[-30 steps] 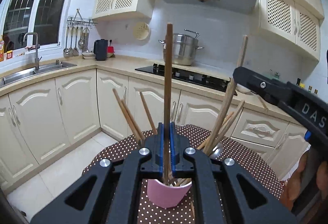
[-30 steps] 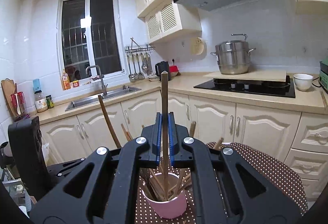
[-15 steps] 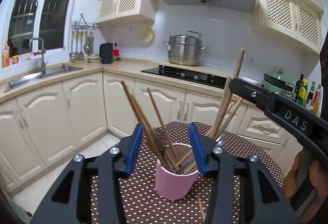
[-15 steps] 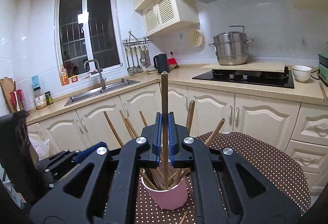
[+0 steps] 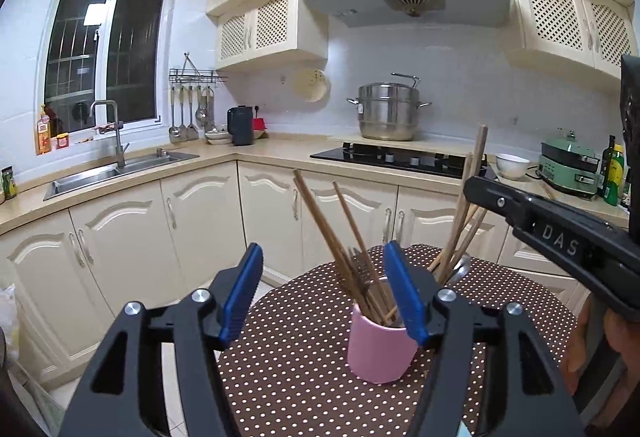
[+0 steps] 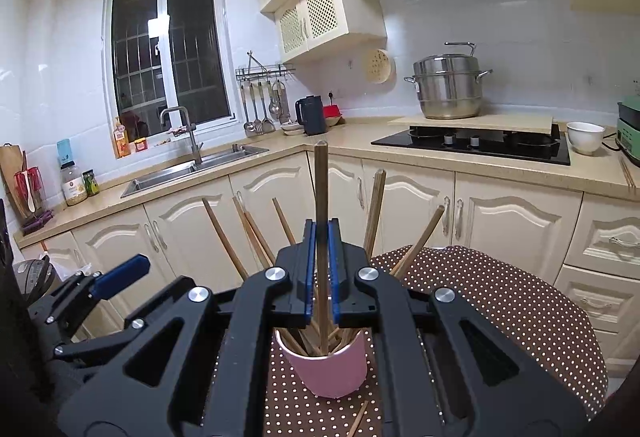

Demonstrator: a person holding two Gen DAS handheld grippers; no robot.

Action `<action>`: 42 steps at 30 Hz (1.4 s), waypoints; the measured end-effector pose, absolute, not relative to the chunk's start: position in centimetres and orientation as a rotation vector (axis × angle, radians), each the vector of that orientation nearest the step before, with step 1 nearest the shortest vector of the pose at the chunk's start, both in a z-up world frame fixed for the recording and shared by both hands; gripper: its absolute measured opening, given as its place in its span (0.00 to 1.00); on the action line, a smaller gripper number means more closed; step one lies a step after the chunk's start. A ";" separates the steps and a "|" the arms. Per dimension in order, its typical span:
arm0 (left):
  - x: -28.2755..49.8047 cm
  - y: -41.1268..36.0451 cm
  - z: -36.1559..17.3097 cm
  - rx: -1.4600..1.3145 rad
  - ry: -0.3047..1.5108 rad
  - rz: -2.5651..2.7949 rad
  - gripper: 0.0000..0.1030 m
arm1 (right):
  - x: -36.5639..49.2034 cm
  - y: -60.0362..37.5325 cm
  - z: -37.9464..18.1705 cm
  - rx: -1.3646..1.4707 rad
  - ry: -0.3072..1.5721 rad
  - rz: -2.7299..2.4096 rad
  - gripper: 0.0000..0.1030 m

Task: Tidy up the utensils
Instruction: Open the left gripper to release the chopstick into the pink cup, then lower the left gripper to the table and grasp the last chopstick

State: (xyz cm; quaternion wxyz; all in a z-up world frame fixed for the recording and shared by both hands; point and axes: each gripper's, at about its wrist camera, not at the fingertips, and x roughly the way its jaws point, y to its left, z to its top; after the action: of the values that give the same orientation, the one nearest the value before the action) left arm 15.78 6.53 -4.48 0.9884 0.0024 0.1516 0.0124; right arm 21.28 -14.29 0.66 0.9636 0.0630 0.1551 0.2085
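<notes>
Marking: "DAS" on right hand-held gripper [image 5: 560, 243].
Right hand-held gripper [image 6: 322, 269]: pinching chopstick [image 6: 320, 189] over cup [image 6: 328, 369].
Left hand-held gripper [image 5: 324, 293]: opening, nothing between pads.

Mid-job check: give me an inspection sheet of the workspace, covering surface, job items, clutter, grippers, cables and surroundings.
Surface: polka-dot tablecloth, brown with white dots.
Job items: pink cup upright, holding leaning chopsticks; a metal utensil behind them.
Clutter: loose chopstick lying on the cloth near the cup.
Grippers: left gripper empty, jaws opening; right gripper shut on one upright chopstick standing in the cup.
Cables: nothing seen near the cup.
Surroundings: sink, hob, steamer pot.
</notes>
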 end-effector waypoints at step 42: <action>15.7 4.4 -12.2 -0.058 0.904 -0.279 0.61 | 16.9 -19.9 -5.2 0.095 0.608 0.252 0.69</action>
State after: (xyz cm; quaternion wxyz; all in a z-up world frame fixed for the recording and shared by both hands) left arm 15.74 4.40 -12.18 0.8899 -0.0279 0.4352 -0.1341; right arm 16.91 -19.90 -5.24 0.9453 0.0465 0.2982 0.1237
